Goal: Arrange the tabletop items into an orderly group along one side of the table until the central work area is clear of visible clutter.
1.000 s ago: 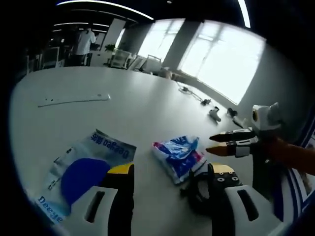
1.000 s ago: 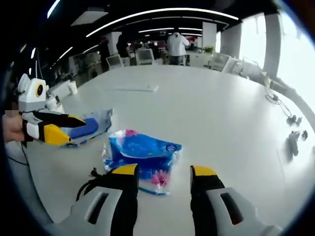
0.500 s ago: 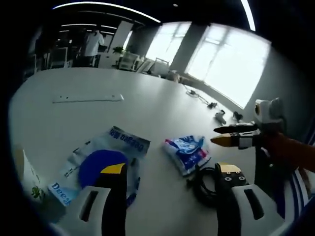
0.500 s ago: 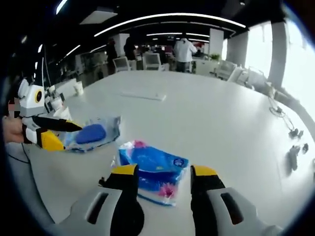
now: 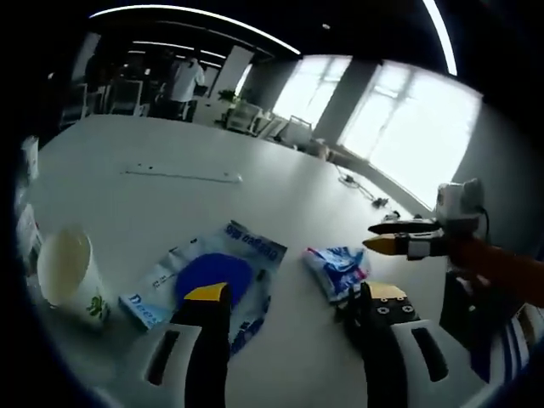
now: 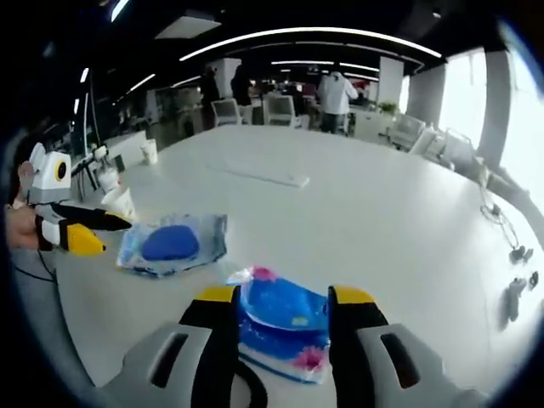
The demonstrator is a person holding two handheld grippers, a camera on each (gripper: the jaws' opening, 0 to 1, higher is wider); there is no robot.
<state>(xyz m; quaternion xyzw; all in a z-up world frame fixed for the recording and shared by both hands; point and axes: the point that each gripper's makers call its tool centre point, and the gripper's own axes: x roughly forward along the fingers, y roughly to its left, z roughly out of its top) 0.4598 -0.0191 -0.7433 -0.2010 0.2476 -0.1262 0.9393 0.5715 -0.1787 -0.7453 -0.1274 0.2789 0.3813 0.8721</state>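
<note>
A clear bag with a blue pad [image 5: 214,277] lies flat on the white table [image 5: 127,204], just ahead of my left gripper [image 5: 297,293], which is open and holds nothing. A small blue and pink packet [image 5: 338,267] lies to its right, with a black cable [image 5: 355,308] beside it. My right gripper [image 5: 371,237] reaches in from the right above the packet. In the right gripper view the packet [image 6: 280,316] lies between the open jaws of my right gripper [image 6: 285,294]. The blue pad bag [image 6: 174,245] is further left, near my left gripper [image 6: 106,235].
A paper cup [image 5: 68,274] stands at the near left of the table. A long white strip [image 5: 183,176] lies farther out. Cables and small parts [image 6: 510,255] sit at the far right edge. Chairs and a standing person [image 6: 338,90] are beyond the table.
Both views have swung leftward, bringing the paper cup into the left gripper view. My right gripper has closed in on the packet, which now lies between its jaws. The items have not moved.
</note>
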